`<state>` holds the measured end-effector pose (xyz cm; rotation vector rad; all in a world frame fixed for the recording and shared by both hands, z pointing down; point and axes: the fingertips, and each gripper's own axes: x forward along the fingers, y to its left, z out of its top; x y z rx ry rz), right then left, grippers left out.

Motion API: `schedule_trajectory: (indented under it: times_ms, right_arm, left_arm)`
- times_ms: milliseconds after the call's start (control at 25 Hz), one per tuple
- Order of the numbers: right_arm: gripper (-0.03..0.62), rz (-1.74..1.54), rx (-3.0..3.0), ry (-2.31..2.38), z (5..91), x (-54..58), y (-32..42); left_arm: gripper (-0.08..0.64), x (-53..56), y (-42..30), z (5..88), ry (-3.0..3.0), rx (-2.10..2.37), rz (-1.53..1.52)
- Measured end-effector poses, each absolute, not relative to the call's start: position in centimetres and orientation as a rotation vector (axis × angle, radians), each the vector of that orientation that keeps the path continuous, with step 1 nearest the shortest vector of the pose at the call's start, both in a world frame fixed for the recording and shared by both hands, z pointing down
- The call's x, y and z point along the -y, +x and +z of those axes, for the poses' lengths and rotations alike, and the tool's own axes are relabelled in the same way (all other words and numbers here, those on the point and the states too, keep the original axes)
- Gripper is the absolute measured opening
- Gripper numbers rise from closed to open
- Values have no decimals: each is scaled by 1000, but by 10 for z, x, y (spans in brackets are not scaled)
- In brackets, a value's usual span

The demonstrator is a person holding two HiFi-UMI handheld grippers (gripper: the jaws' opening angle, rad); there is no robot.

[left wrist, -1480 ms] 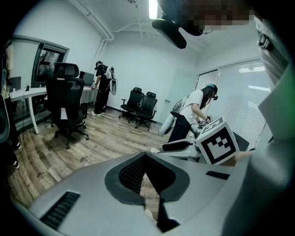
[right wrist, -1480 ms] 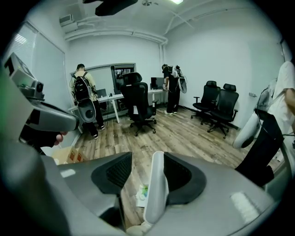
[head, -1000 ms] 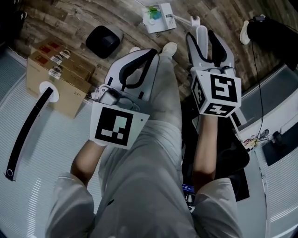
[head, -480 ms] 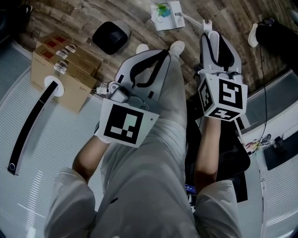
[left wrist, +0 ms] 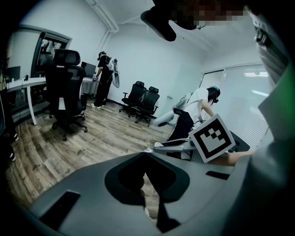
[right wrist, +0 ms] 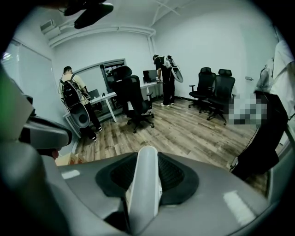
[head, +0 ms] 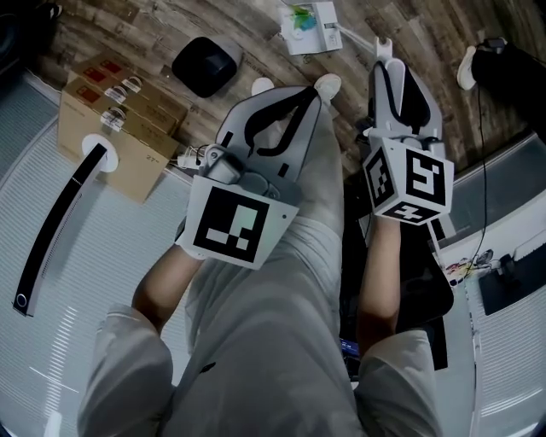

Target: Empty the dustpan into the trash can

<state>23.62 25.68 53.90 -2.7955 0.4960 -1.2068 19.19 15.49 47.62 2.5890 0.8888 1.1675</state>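
Note:
The dustpan [head: 309, 26] lies on the wooden floor ahead, with colourful scraps in it. Its white handle [head: 376, 43] reaches back toward me. My right gripper [head: 394, 75] has that handle [right wrist: 144, 193] between its jaws, which are closing and press against it. The black trash can [head: 205, 67] stands on the floor to the left of the dustpan. My left gripper [head: 294, 98] hangs over my left leg, shut with nothing in it; in the left gripper view the left gripper [left wrist: 148, 156] shows only floor through its gap.
Cardboard boxes [head: 119, 119] sit left of the trash can, with a long black curved bar [head: 60, 222] beside them. Cables and a desk edge [head: 478, 256] lie at the right. Office chairs [left wrist: 67, 87] and standing people [right wrist: 163, 78] are farther off.
The right jaws have narrowed from wide open onto the white handle. Both grippers sit slightly higher in the head view; the left gripper stays shut.

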Motion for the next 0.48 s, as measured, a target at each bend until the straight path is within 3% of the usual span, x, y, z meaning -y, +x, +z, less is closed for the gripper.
schedule_trajectory:
  times_ms: [480]
  right_arm:
    - [143, -1168, -464, -2779, 537, -252, 219]
  left_arm:
    - [7, -134, 160, 475, 2612, -871, 1178]
